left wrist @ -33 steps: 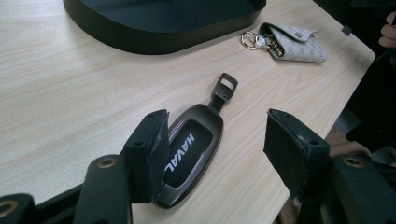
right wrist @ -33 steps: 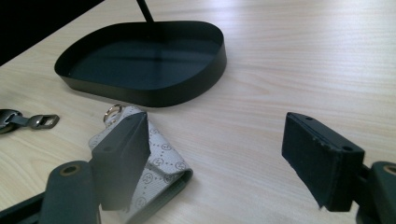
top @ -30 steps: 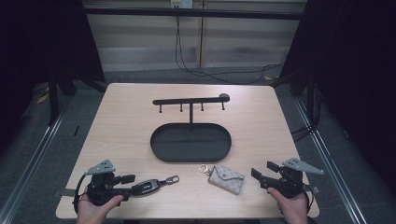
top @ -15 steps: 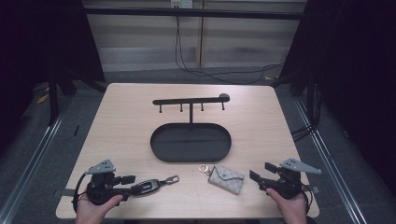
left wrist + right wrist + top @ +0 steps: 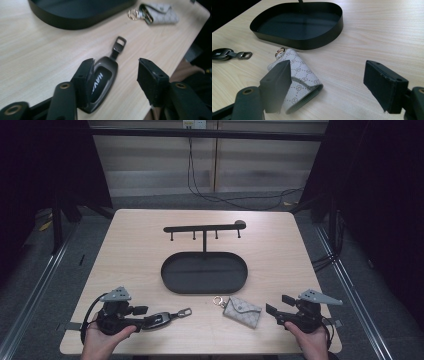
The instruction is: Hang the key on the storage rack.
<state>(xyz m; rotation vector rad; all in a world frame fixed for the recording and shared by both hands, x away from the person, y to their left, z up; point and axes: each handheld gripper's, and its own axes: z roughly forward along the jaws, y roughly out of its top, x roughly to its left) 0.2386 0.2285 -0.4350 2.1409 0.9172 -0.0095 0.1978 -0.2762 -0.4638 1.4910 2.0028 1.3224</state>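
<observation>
- The left tool (image 5: 150, 320) sits at the lower left of the high view, low on the table (image 5: 130, 250), its jaws spread and gripping nothing.
- In the left gripper view the key fob (image 5: 101, 80) lies flat on the table, touching the inside of one jaw; the other jaw stands well clear of it. The fob's metal loop (image 5: 119, 44) points toward the tray (image 5: 75, 15).
- The right tool (image 5: 280, 312) sits at the lower right of the high view, also released, jaws wide.
- In the right gripper view the pouch (image 5: 297, 80) lies flat, partly behind one jaw, with its gold ring (image 5: 279, 51) toward the tray; the other jaw is far off to the side, over bare wood.
- The oval tray is empty, and the hook rack (image 5: 205, 227) rising behind it has nothing hanging on it.
- Risk, left: the fob is off-centre between the jaws, so closing from here would likely push it sideways or pinch only an edge, and a thin, smooth fob could spin out or skid.
- Risk, right: the pouch is soft and flat on the wood; jaws closing this wide apart may ride over it, or catch only the flap so it opens and sags.
- Both items lie near the table's front edge, so a nudge toward the person could send one off.
</observation>
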